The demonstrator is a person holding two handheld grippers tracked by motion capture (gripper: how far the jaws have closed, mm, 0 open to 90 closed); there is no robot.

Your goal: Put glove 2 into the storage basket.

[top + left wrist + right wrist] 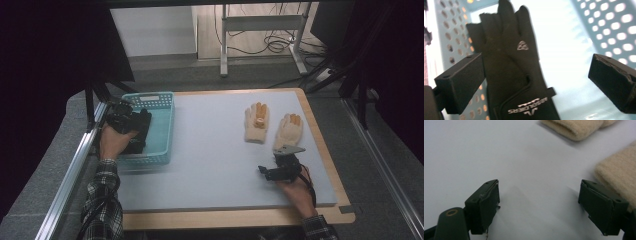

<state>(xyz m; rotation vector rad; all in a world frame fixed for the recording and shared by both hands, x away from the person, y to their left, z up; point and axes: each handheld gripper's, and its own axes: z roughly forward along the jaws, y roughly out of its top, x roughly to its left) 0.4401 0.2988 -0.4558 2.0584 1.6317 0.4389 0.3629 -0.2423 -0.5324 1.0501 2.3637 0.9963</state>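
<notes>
The left gripper point(131, 120) was positioned over the turquoise basket point(162, 131) at the left edge of the surface point(210, 150). Its jaws stood wide apart with nothing pressed between them. In the left gripper view, a black glove point(511, 67) lay flat on the basket floor beneath the jaws, fingers pointing away from the camera, with a small pale logo on its back and white lettering at the cuff. The jaws did not touch the glove.

The right gripper point(267, 171) rested low over the surface near its front right corner, held by the person's right hand point(296, 190). Its jaws were likewise open and empty, with bare surface between them. Two cream gloves lay side by side beyond it: the left cream glove point(257, 123) further off, the right cream glove point(289, 131) just beside the gripper. In the right gripper view, the right-hand jaw sat just beside that nearer glove's cuff; contact could not be determined.
</notes>
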